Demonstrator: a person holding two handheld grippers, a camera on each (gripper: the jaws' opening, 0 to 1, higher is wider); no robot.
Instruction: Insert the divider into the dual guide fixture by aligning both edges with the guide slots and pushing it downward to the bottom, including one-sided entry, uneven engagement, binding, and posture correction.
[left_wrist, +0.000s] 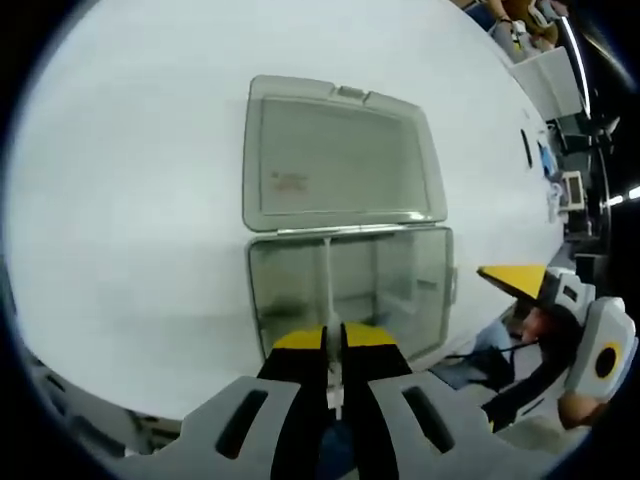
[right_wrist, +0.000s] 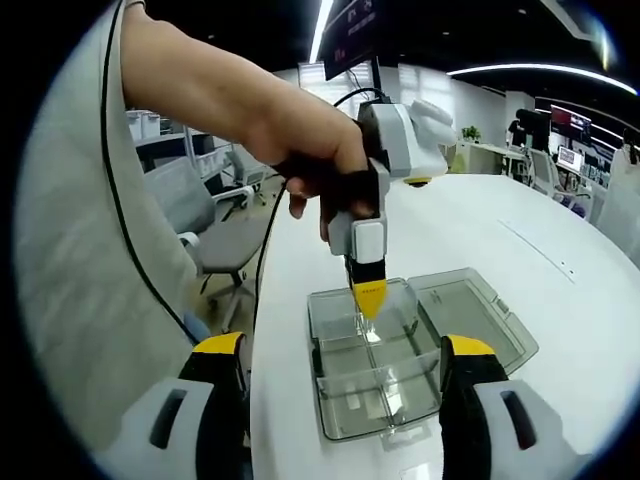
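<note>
While the left gripper (right_wrist: 368, 300) hangs straight over the clear box (left_wrist: 350, 290), everything comes down to one line: the divider (left_wrist: 327, 300) is a thin clear panel pinched edge-on between its closed yellow-tipped jaws, standing upright with its long axis running away from the gripper across the box toward the hinge. In the right gripper view that gripper points straight down, the panel already partway in among the compartments. I can't tell whether both edges sit in their slots or just one, so my guess is the next push needs the panel kept dead vertical or it binds.

So the left is the arm doing the job. The right gripper (right_wrist: 345, 385) sits back at the near edge of the box, jaws spread wide with nothing in them, one either side of the box front.

The lid (left_wrist: 340, 155) lies flipped open flat on the white table (left_wrist: 120, 220), behind the box. Room looks like an open office, chairs and desks further back, ceiling strip lights on.
</note>
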